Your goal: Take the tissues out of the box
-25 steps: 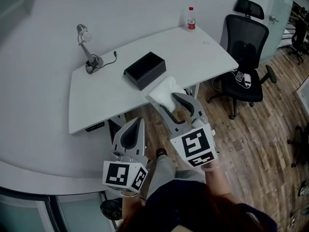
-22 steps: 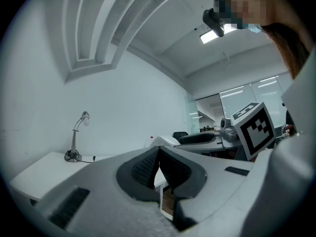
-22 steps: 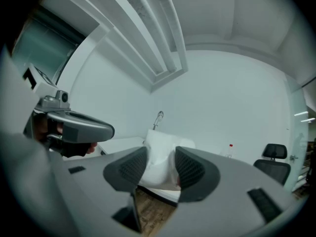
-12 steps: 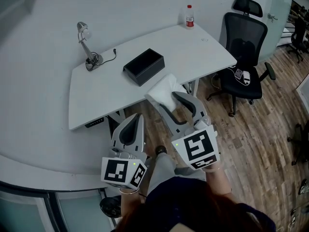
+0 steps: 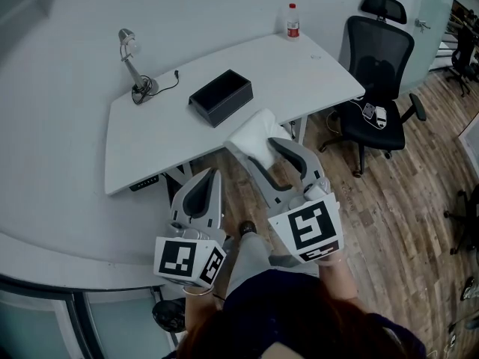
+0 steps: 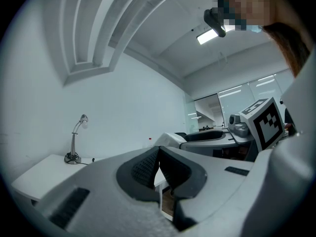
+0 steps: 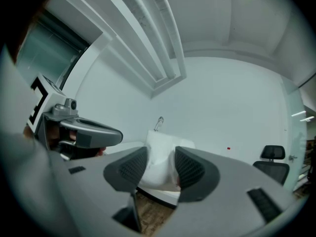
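the right hand-held gripper [image 5: 266,155] is closed on a white bunch of tissues [image 5: 254,133]. its two dark pads press the bunch from both sides, and the jaws stand partly apart because of the bulk between them. in the right gripper view the tissues [image 7: 160,149] fill the gap of that hand-held gripper [image 7: 159,171] and puff out above the pads. in the head view the bunch is up in the air over the near edge of the white surface [image 5: 150,140]. it is close to the box [image 5: 221,97] but does not touch it.

the box is black, open at the top, and sits near the middle of the surface.

the left hand-held gripper [image 5: 206,184] is held lower and nearer the person, off the surface's near edge. in the left gripper view its jaws [image 6: 158,154] meet at the tips with nothing between them.

a desk lamp [image 5: 133,58] with its cord stands at the far left of the surface, and a bottle [image 5: 293,19] with a red label stands at the far right corner. a black office chair [image 5: 378,58] stands on the wooden floor [image 5: 389,200] to the right.
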Tool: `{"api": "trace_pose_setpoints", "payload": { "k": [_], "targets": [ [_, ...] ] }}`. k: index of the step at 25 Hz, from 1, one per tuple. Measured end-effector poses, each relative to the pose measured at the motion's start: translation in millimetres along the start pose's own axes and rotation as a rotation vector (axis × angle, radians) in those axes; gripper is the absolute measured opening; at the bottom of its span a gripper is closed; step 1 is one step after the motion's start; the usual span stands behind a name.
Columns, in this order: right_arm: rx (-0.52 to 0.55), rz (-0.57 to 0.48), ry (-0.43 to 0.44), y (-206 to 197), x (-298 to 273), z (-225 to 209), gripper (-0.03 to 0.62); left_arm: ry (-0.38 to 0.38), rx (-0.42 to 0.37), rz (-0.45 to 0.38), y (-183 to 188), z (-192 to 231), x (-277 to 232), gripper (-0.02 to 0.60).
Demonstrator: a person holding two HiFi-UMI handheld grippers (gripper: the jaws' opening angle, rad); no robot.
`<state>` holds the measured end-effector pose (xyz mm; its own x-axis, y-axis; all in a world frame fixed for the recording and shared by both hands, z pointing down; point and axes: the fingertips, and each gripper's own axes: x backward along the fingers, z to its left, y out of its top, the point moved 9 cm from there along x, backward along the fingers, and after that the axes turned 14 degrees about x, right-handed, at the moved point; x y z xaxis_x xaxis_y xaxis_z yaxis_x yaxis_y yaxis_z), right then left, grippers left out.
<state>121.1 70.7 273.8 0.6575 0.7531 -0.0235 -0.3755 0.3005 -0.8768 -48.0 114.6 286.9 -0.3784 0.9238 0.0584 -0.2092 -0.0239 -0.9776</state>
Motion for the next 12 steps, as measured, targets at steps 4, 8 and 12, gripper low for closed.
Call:
{"api": "trace_pose_setpoints", "payload": {
  "k": [4, 8, 12],
  "targets": [
    [0.005, 0.006, -0.002, 3.6, 3.6, -1.2, 0.189, 0.000, -0.003, 0.000, 1.2, 0.4, -1.1, 0.025],
    [0.008, 0.000, -0.008, 4.7, 7.3, -2.4, 0.189, -0.003, -0.006, -0.001, 1.4, -0.1, -2.5, 0.025],
    [0.008, -0.005, -0.009, 6.1, 9.1, -2.2, 0.188, -0.006, -0.008, -0.003, 2.5, 0.2, -3.4, 0.025]
  ]
}}
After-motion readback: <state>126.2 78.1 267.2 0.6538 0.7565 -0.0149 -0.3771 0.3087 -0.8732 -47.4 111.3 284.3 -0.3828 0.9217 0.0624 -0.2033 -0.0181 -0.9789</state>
